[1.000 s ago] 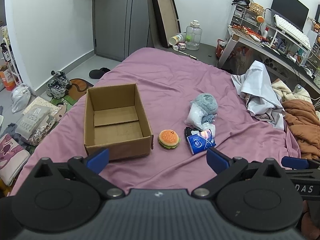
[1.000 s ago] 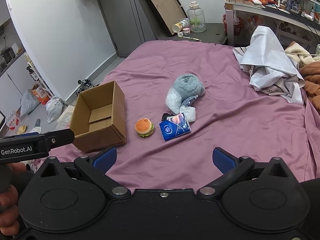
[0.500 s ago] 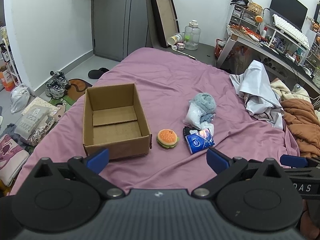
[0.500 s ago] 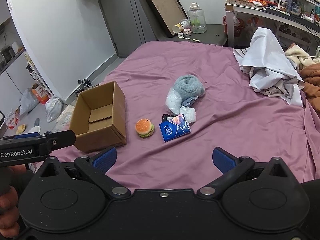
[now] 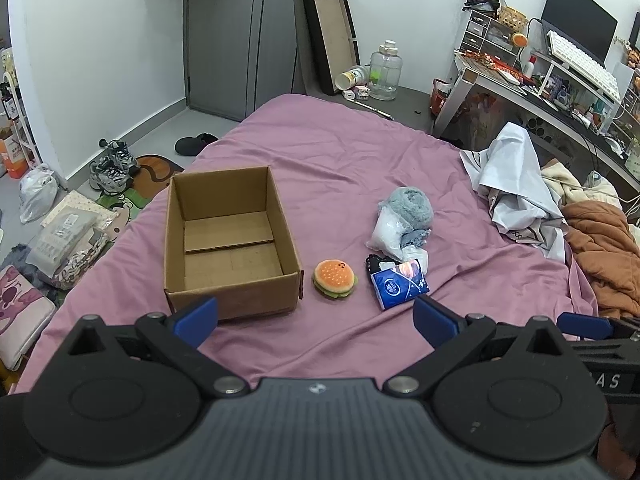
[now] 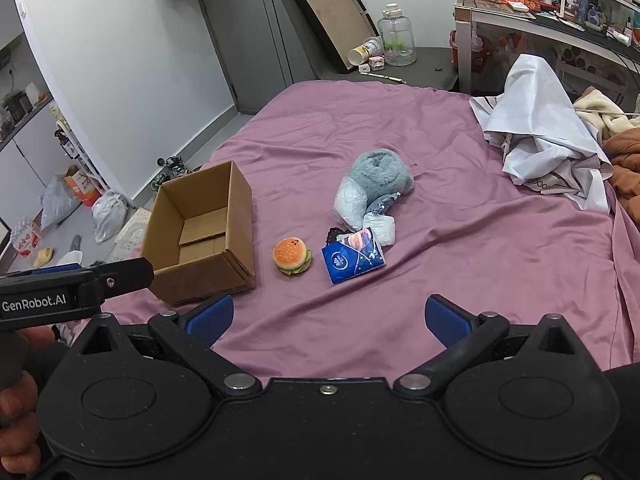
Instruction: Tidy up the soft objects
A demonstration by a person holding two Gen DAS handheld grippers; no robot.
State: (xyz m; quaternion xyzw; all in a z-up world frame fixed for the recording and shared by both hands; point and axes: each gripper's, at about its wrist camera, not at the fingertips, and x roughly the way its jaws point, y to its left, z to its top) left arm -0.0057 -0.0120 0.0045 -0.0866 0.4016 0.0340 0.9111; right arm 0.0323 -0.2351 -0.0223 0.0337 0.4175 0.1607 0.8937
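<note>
An open, empty cardboard box (image 5: 230, 240) (image 6: 202, 240) stands on the purple bed. To its right lies a plush burger (image 5: 334, 279) (image 6: 292, 257). Further right is a blue tissue pack (image 5: 399, 283) (image 6: 352, 258), then a pile with a fluffy grey-blue roll (image 5: 412, 208) (image 6: 380, 176), a clear plastic bag (image 5: 386, 232) (image 6: 350, 204) and a small white packet (image 6: 380, 230). My left gripper (image 5: 316, 322) is open and empty, near the box's front. My right gripper (image 6: 328, 320) is open and empty, short of the burger and tissue pack.
Crumpled white cloth (image 5: 516, 184) (image 6: 540, 140) and an orange-brown blanket (image 5: 600, 252) lie at the bed's right. A cluttered desk (image 5: 540, 84) stands beyond. Shoes and bags (image 5: 60, 220) lie on the floor left. A water jug (image 6: 396, 40) stands past the bed's far end.
Both views shift only slightly; the left gripper has crept a little forward. Nothing on the bed has moved and both grippers stay open.
</note>
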